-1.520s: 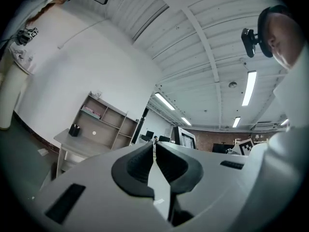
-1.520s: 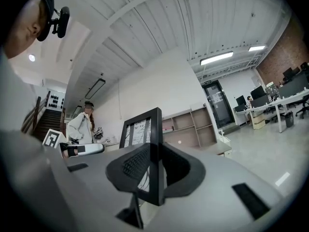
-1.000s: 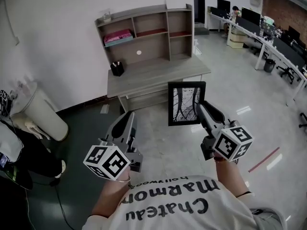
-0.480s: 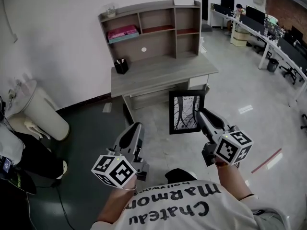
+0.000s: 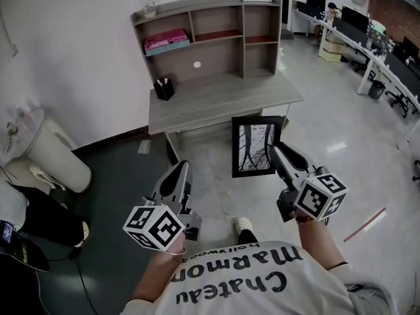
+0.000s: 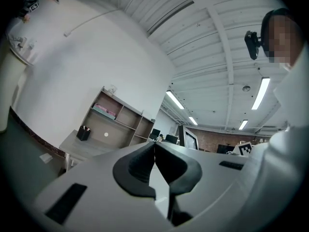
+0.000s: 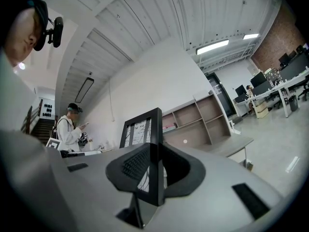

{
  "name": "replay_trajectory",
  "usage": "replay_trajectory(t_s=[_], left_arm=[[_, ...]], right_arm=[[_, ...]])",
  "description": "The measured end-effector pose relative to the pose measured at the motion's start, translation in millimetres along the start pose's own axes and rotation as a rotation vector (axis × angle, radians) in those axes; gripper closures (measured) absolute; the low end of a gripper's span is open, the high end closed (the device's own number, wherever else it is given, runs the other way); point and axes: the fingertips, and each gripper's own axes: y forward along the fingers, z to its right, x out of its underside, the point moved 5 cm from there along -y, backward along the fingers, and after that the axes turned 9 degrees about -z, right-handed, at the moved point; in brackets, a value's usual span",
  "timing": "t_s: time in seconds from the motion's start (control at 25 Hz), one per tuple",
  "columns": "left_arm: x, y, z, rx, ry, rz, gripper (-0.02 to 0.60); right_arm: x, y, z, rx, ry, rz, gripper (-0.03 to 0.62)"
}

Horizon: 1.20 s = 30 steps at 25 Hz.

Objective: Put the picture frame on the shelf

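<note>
My right gripper (image 5: 276,149) is shut on the right edge of a black picture frame (image 5: 255,146), which it holds upright above the floor in front of the desk. In the right gripper view the frame (image 7: 143,136) stands edge-on, clamped between the two dark pads (image 7: 134,166). The grey shelf unit (image 5: 209,30) with open compartments stands on the back of the grey desk (image 5: 226,99), farther ahead; it also shows past the frame as the shelf (image 7: 195,123). My left gripper (image 5: 181,170) hangs to the left of the frame, shut and empty (image 6: 154,144).
A black pen holder (image 5: 164,88) sits on the desk's left side. A pink box (image 5: 165,42) lies in the upper left shelf compartment. A white bin (image 5: 51,153) stands by the wall at left. Office desks (image 5: 387,61) fill the far right. A person (image 7: 71,127) stands behind.
The desk and shelf have drawn a little nearer and shifted in view. A white shoe now shows on the floor between the grippers. The frame stays in the right gripper.
</note>
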Motion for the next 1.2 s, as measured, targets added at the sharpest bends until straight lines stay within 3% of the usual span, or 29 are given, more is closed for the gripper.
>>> replay_trajectory(t_s=[0.56, 0.88, 1.2], left_arm=[[-89, 126, -28, -0.038, 0.060, 0.143, 0.563], [-95, 184, -46, -0.073, 0.054, 0.159, 0.563], [-80, 225, -64, -0.088, 0.025, 0.124, 0.563]], right_arm=[[-112, 105, 86, -0.137, 0.015, 0.080, 0.508], [-135, 154, 136, -0.196, 0.016, 0.079, 0.508], [-127, 189, 166, -0.211, 0.011, 0.030, 0.508]])
